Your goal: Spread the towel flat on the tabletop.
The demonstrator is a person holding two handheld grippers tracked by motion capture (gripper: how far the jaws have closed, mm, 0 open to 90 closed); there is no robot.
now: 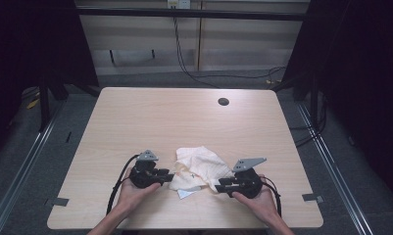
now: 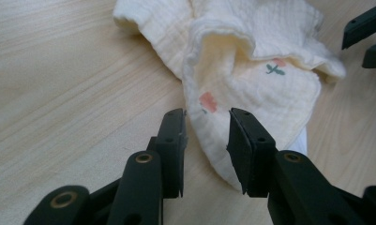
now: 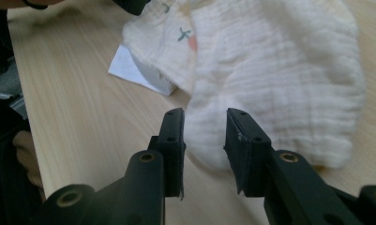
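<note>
I find the cream cloth [image 1: 198, 169] lying crumpled on the table [image 1: 150, 117], well on the near side of the cable hole [image 1: 223, 102]. My left gripper [image 2: 206, 126] stands part open, the cloth's edge between its jaws, ungripped. My right gripper [image 3: 204, 126] is likewise part open at the cloth's opposite edge, holding nothing.

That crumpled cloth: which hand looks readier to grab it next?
Probably the left. In its own view the left gripper has the cloth edge between its open jaws, not yet pinched. The right gripper is also open at a rounded fold, a less clear edge. It's close.
</note>
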